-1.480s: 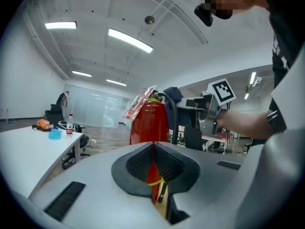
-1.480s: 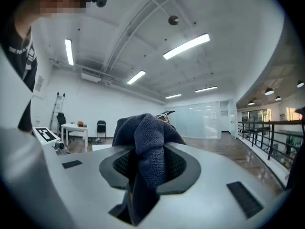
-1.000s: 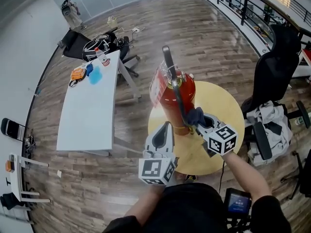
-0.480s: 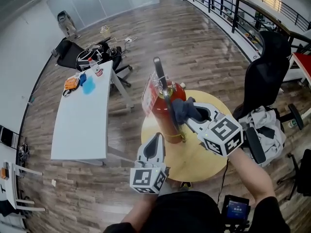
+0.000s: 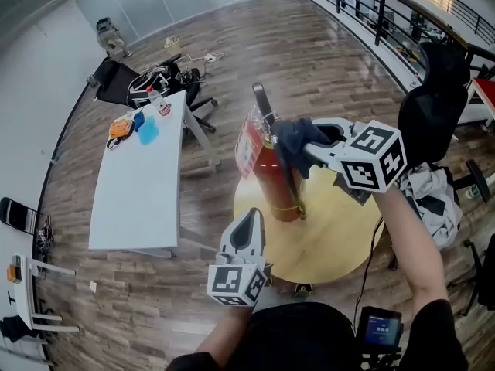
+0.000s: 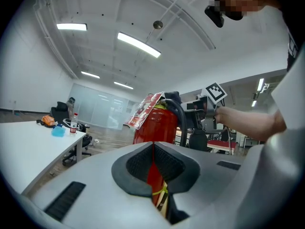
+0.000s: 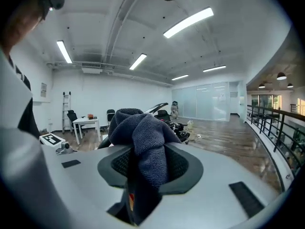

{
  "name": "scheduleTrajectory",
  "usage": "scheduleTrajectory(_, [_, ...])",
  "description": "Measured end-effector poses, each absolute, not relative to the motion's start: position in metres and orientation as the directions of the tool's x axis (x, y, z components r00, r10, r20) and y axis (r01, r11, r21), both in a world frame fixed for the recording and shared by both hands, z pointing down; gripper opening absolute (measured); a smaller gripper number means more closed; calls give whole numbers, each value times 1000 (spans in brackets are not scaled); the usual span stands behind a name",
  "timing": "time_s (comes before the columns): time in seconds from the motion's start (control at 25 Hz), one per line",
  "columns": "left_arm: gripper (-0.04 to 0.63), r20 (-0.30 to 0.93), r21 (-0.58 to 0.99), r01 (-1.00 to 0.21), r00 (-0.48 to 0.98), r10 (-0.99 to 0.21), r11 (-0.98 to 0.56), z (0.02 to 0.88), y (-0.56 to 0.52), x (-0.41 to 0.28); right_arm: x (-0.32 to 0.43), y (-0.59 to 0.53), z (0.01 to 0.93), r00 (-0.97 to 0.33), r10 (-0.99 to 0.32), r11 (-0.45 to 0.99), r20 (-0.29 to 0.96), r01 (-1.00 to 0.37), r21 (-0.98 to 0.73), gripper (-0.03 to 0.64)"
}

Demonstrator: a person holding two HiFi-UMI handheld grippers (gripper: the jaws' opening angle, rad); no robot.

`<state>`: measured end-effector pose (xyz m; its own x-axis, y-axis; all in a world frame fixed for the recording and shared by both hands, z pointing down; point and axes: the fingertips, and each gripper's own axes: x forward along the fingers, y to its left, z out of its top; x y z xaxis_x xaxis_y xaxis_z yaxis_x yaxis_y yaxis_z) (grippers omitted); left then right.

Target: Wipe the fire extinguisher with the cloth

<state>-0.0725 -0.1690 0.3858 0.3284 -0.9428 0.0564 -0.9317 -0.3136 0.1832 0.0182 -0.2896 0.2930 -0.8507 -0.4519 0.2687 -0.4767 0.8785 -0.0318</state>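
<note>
A red fire extinguisher (image 5: pixel 272 178) with a black hose and handle stands upright on a round yellow table (image 5: pixel 340 242). My right gripper (image 5: pixel 308 144) is shut on a dark blue-grey cloth (image 5: pixel 292 136), and the cloth presses against the extinguisher's top, by the valve. The cloth (image 7: pixel 143 137) bulges out of the jaws in the right gripper view and hides the extinguisher there. My left gripper (image 5: pixel 249 221) hangs shut and empty just in front of the table's near edge, apart from the extinguisher (image 6: pixel 159 123), which the left gripper view shows straight ahead.
A long white table (image 5: pixel 135 184) stands to the left with a bottle and small orange and blue items at its far end. Black office chairs (image 5: pixel 433 107) and a heap of clothes (image 5: pixel 429 199) crowd the right. A railing runs along the far right.
My right gripper has carried the cloth upward, from the extinguisher's lower body to its top. The left gripper has stayed about where it was.
</note>
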Motion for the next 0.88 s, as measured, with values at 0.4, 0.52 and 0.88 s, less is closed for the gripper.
scheduleTrajectory(0.4, [23,56,178,-933,328,-943,-314,385,-160,-78,10,-261,284,-845,-493,869,209,-490,69,100])
scheduleTrajectory(0.52, [23,51,180,-929,337,-940,-323,383,-160,-76,-3,-236,254,-827,-528,836,195,-465,293,95])
scheduleTrajectory(0.88, [23,68,190,-928,338,-939,-320,391,-158,-79,0,-191,305,-808,-530,832,256,-437,341,95])
